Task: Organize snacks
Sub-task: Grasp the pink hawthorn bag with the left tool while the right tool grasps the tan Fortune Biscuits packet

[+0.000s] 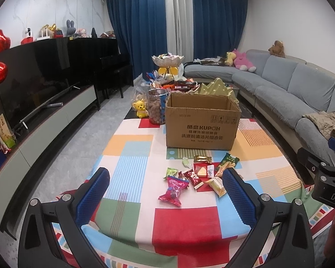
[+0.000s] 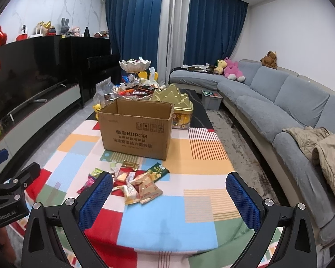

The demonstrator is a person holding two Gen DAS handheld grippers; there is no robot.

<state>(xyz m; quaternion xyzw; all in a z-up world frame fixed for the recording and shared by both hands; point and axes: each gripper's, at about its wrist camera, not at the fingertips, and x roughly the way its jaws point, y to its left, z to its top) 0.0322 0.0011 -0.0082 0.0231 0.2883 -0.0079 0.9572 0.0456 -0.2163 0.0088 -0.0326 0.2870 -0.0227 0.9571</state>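
An open cardboard box (image 1: 202, 122) stands on the colourful tablecloth (image 1: 131, 156); it also shows in the right wrist view (image 2: 136, 131). Several small snack packets (image 1: 201, 174) lie loose in front of it, among them a pink packet (image 1: 174, 188) and a green packet (image 1: 227, 162). In the right wrist view the packets (image 2: 136, 183) lie left of centre. My left gripper (image 1: 165, 198) is open and empty, hovering above the near table, just short of the packets. My right gripper (image 2: 169, 198) is open and empty, with the packets by its left finger.
Behind the box are a jar of nuts (image 1: 157, 106), a yellow bear toy (image 1: 140, 108), a gold tin (image 2: 175, 99) and a heap of snacks under a tiered dish (image 1: 167, 60). A grey sofa (image 2: 279, 102) runs on the right, a TV cabinet (image 1: 44, 116) on the left.
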